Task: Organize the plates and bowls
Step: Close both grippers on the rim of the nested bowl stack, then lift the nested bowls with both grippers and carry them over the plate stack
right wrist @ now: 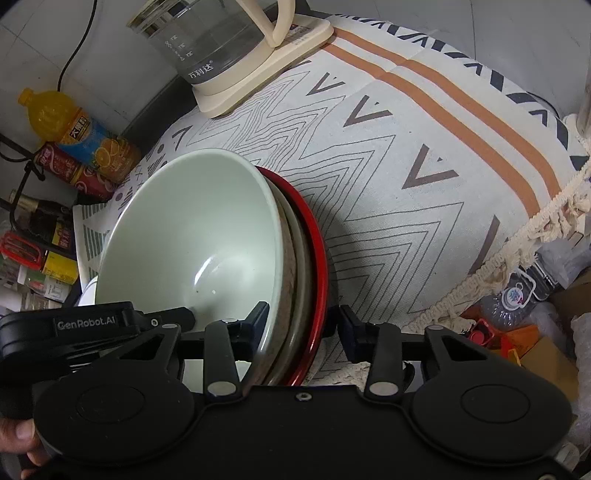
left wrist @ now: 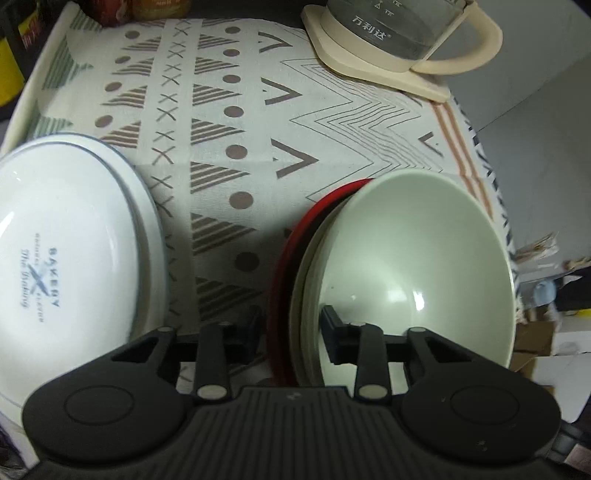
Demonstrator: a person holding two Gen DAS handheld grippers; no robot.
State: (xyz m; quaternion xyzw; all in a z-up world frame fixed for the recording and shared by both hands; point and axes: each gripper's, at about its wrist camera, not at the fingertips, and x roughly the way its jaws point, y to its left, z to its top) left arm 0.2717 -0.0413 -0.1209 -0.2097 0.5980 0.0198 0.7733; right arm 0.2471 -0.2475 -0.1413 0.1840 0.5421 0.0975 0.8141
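A pale green bowl (left wrist: 424,251) (right wrist: 192,229) sits on beige plates (left wrist: 306,280) (right wrist: 295,251) and a red plate (left wrist: 286,243) (right wrist: 318,240), stacked on the patterned cloth. My left gripper (left wrist: 291,319) straddles the stack's rim, one finger inside the bowl, the other against the red edge, pads pressing. My right gripper (right wrist: 303,317) straddles the opposite rim. Its inner finger touches the bowl wall. A thin dark gap separates its outer finger (right wrist: 349,325) from the red edge. A white plate (left wrist: 66,240) with blue print lies left of the stack.
A glass kettle on a cream base (left wrist: 391,33) (right wrist: 207,44) stands at the back of the cloth. Drink bottles and cans (right wrist: 74,125) crowd the far side. The fringed table edge (right wrist: 517,240) drops to floor clutter. A hand (right wrist: 18,435) holds the left gripper's body (right wrist: 92,325).
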